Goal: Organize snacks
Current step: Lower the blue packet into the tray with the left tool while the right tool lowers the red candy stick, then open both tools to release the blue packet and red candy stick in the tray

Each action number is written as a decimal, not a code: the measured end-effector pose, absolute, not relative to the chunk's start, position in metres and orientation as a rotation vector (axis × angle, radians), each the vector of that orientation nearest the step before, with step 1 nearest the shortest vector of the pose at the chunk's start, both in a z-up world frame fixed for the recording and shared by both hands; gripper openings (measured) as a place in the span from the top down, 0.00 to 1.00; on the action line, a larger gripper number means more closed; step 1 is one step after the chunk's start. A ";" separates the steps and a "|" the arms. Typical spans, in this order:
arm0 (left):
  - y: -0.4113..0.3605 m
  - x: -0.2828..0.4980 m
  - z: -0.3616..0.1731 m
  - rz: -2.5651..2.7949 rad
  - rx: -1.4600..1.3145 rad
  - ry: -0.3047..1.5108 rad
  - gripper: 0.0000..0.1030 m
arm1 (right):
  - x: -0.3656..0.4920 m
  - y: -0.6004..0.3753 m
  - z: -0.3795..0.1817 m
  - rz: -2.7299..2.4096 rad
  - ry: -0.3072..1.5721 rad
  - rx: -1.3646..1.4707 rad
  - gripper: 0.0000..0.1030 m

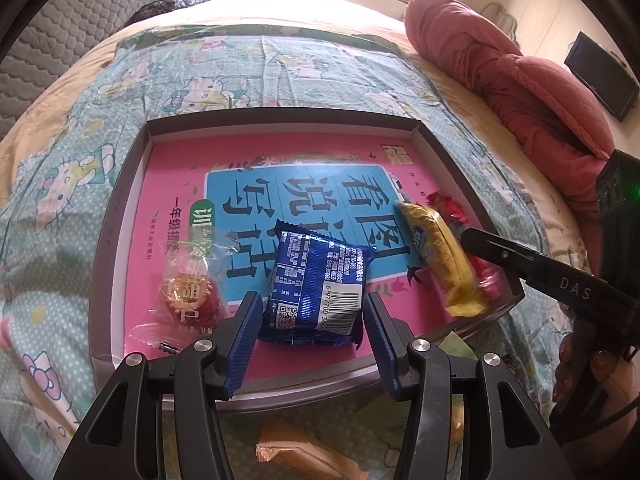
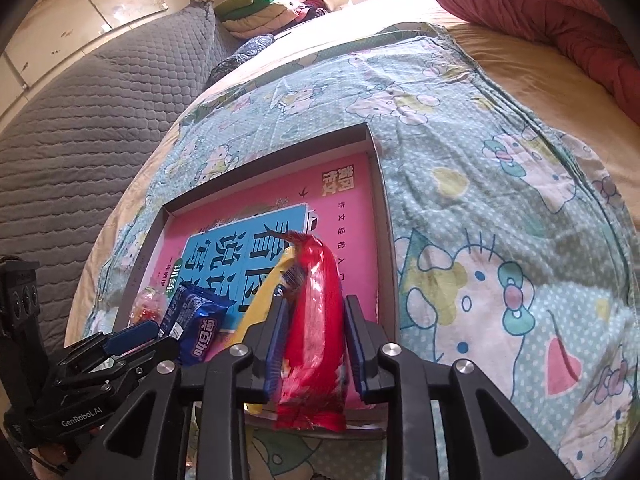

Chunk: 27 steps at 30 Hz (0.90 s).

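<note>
1. The left claw [image 1: 312, 316] stands spread around the blue snack pack [image 1: 316, 280], which lies flat in the shallow box [image 1: 120, 208] on the bed.
2. The right claw [image 2: 314, 344] is spread, its pads off the red snack pack [image 2: 316, 320] between them.
3. A yellow pack [image 1: 440, 256] leans beside the red one.

Red snack packet [image 2: 314, 328] between right gripper [image 2: 314, 354] fingers [image 2: 276, 344], seemingly loose.

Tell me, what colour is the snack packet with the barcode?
Blue, with white print; the blue snack packet shows best in the left wrist view.
</note>
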<state>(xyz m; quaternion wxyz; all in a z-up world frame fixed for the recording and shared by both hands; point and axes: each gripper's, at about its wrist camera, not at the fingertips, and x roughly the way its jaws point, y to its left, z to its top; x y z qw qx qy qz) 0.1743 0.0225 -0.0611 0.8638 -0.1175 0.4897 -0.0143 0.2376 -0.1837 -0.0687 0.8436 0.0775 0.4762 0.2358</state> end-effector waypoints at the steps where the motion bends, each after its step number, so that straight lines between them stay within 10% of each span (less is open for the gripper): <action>1: 0.022 0.174 -0.061 -0.029 -0.244 1.027 0.47 | 0.237 -0.183 -0.068 0.497 1.001 0.159 0.72; 27: 0.025 0.162 -0.045 -0.023 -0.243 1.014 0.39 | 0.231 -0.181 -0.051 0.524 0.952 0.141 0.59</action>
